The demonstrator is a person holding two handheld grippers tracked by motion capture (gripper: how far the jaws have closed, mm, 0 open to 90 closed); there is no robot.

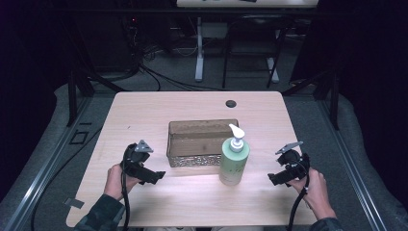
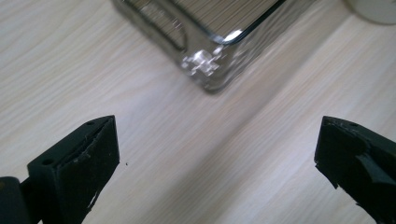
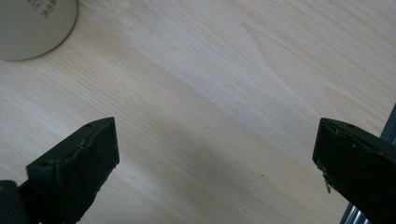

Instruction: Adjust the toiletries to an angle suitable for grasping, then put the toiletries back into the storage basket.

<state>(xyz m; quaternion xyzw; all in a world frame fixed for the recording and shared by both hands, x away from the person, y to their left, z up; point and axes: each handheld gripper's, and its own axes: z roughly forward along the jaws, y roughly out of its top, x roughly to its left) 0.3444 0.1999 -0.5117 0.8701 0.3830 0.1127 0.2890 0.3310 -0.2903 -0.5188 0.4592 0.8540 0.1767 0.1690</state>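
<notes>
A pale green pump bottle [image 1: 234,160] with a white dispenser stands upright at mid table, just in front of the right end of a rectangular metal mesh basket [image 1: 179,159]. My left gripper [image 1: 153,176] hovers left of the bottle, near the basket's front left corner [image 2: 208,70], jaws wide apart and holding nothing. My right gripper [image 1: 275,179] sits to the right of the bottle, also open and empty. The bottle's base [image 3: 32,25] shows at the top left of the right gripper view.
The light wooden table [image 1: 144,110] has a round cable hole [image 1: 231,103] near its far edge. Metal rails [image 1: 43,173] run along both sides on grey floor. Desk legs and cables stand beyond the table in the dark.
</notes>
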